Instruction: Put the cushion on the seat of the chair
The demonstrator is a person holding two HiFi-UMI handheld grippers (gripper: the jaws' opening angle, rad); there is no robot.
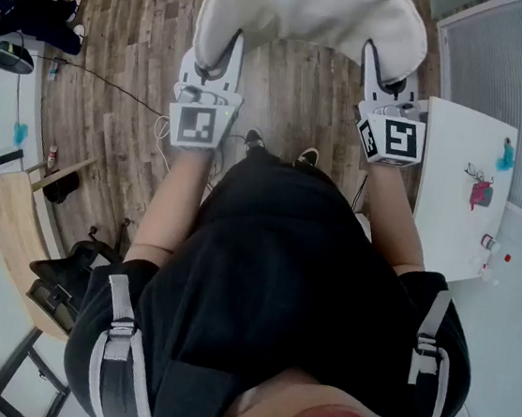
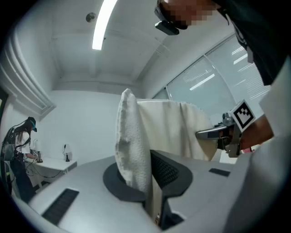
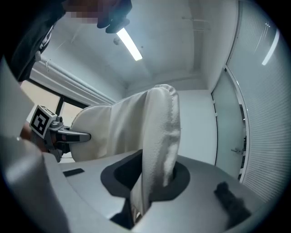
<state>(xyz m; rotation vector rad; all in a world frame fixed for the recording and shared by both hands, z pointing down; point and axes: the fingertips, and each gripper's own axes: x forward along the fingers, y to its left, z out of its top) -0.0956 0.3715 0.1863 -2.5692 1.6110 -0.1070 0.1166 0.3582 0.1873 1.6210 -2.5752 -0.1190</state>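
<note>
A white, fleecy cushion [image 1: 309,10] hangs in the air in front of the person, above the wooden floor. My left gripper [image 1: 229,50] is shut on its left edge and my right gripper [image 1: 373,61] is shut on its right edge. In the left gripper view the cushion [image 2: 132,141] stands pinched between the jaws of my left gripper [image 2: 148,184], with the right gripper [image 2: 217,132] at the far side. In the right gripper view the cushion [image 3: 159,136] rises out of the jaws of my right gripper [image 3: 144,184], with the left gripper [image 3: 68,135] beyond. No chair seat can be told for sure.
A white table [image 1: 453,179] with small coloured items stands at the right. At lower left a light wooden surface [image 1: 9,219] on a dark frame has a black bag [image 1: 64,278] beside it. A cable [image 1: 115,86] runs over the wooden floor [image 1: 150,38].
</note>
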